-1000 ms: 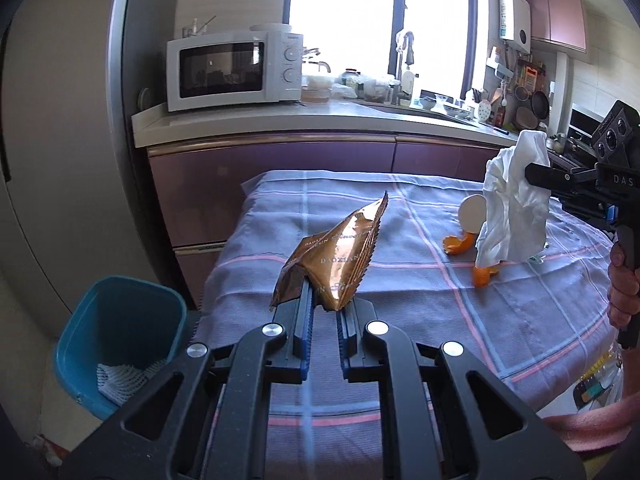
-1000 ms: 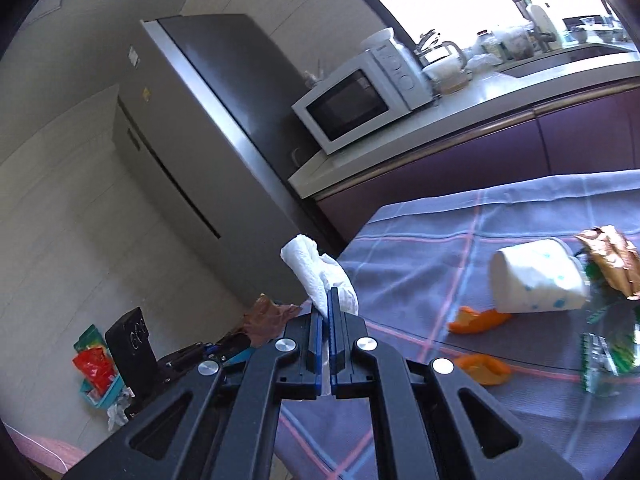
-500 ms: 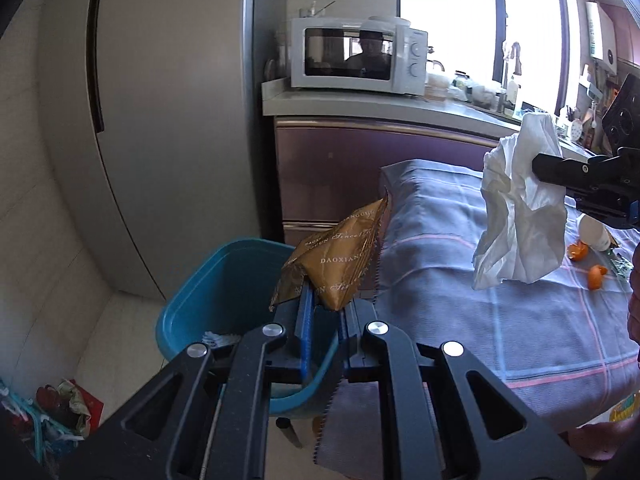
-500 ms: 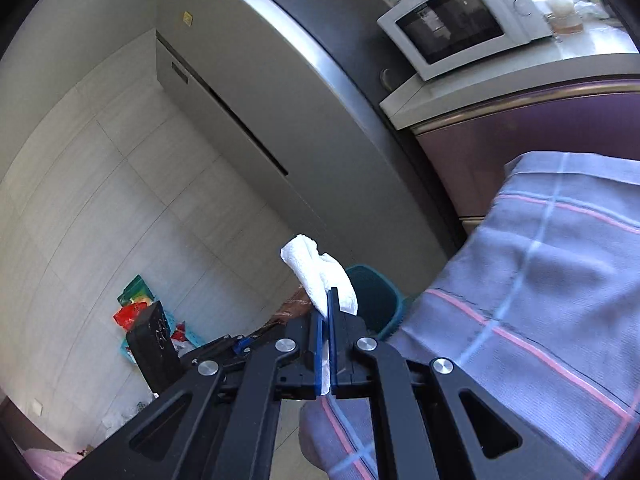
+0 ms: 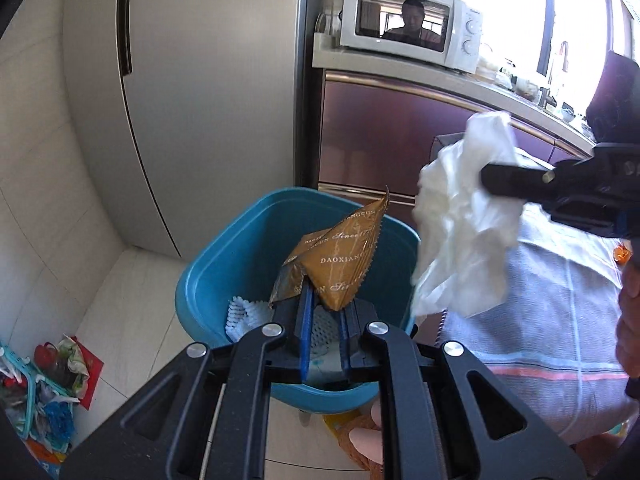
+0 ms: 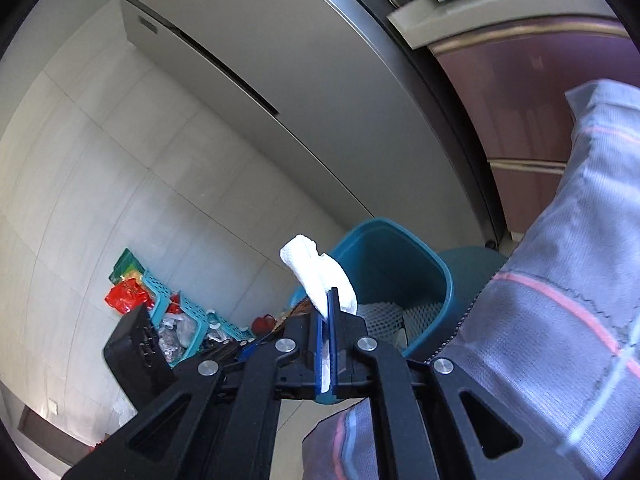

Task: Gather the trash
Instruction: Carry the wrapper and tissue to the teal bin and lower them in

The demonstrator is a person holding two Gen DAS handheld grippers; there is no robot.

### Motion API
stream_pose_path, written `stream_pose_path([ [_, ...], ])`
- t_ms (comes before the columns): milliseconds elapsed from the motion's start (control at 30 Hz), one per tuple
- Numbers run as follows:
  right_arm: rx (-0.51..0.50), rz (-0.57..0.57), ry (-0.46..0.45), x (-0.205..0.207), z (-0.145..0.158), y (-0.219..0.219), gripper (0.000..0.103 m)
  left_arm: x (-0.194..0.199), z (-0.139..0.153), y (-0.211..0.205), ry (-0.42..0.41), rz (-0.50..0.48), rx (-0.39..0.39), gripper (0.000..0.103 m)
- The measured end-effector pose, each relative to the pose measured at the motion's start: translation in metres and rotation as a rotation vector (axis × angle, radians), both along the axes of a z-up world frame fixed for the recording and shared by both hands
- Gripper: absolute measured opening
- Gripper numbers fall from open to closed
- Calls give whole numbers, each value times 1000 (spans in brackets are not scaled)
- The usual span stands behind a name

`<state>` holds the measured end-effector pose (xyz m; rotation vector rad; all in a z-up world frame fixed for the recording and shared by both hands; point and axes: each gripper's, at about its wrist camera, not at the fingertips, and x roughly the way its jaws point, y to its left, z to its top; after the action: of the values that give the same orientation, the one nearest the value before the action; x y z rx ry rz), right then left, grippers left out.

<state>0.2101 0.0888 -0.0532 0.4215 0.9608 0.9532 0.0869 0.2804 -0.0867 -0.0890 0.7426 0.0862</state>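
Above the teal bin [image 5: 224, 276], at the near centre of the left wrist view, the left gripper [image 5: 325, 312] is seen clamped on a gold-brown snack wrapper [image 5: 340, 264]. Wrapper is pinched at its lower edge between the blue pads, its pointed top tilted up and to the right, printed lettering visible. It is held over the bin opening, not touching the rim as far as can be told. White foam netting [image 5: 244, 314] is seen lying inside the bin, low left of the wrapper.

To the right in the same view, the right gripper [image 5: 490, 179] is seen closed on a crumpled white tissue [image 5: 460, 240]; tissue hangs down from the jaws, just right of the bin's right rim, in front of the checked tablecloth [image 5: 560, 300]. A bit of the person's hand [image 5: 630, 320] is visible at the far right edge.

From the right wrist view, the right gripper [image 6: 332, 300] is shown with jaws pressed together on the tissue [image 6: 316, 272], which sticks up above the fingertips. Bin [image 6: 400, 256] sits just beyond, netting [image 6: 400, 316] inside it, tablecloth [image 6: 560, 320] draped at the right. The left gripper's camera body is seen at near left, black.

Far behind: grey fridge [image 5: 200, 80], white microwave [image 5: 408, 24] on the counter, purple cabinet fronts [image 5: 380, 136]. A teal basket [image 6: 188, 312] with clutter is seen on the floor at far left.
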Motion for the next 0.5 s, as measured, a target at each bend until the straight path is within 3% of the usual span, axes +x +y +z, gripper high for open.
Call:
stream_pose_path([
  [400, -119, -25, 99, 11, -34, 22, 9, 27, -30, 3, 67, 32, -61, 15],
  [500, -134, -32, 104, 11, -37, 22, 10, 32, -35, 2, 78, 37, -75, 21],
])
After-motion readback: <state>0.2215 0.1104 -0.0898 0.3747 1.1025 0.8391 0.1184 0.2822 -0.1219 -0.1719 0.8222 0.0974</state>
